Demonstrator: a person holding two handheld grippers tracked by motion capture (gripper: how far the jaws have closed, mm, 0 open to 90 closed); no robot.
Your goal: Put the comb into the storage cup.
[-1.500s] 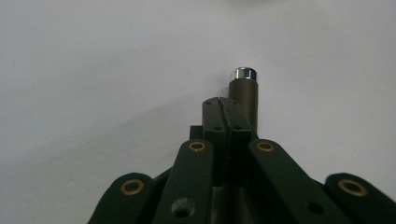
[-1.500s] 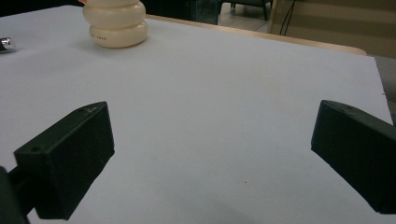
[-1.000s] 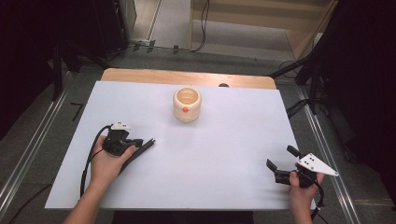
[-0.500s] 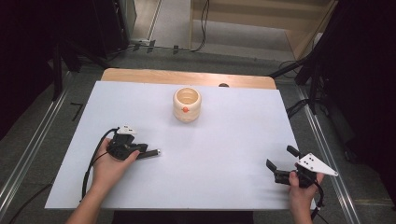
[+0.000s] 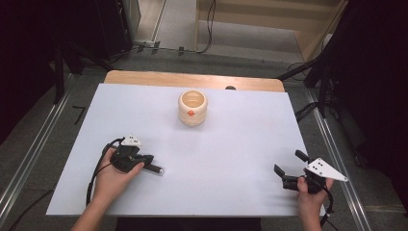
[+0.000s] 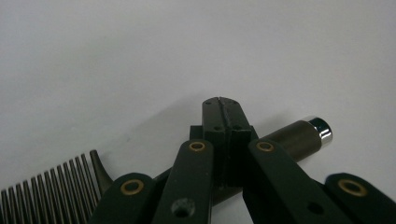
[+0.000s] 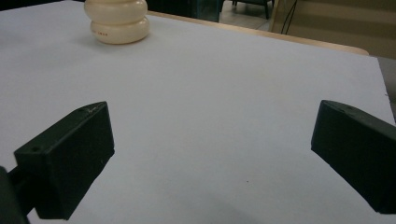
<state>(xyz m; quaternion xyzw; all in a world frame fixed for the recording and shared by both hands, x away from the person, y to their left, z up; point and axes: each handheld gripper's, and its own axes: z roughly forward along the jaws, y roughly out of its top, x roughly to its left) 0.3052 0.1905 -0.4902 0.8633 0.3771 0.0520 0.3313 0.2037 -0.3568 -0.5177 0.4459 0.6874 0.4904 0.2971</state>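
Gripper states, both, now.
Left gripper: shut on the comb, gripping its handle.
Right gripper: open, nothing between its jaws.

two grippers: left gripper (image 5: 144,163) and right gripper (image 5: 288,174). two hands holding them, left hand (image 5: 113,177) and right hand (image 5: 310,195). one comb (image 6: 51,193) with a dark handle capped in silver, lying under the left jaws in the left gripper view. one cream pot (image 5: 192,108) with two rounded tiers. one white sheet (image 5: 231,144) over one wooden table (image 5: 144,77). teeth of the comb too many and too cropped to count.
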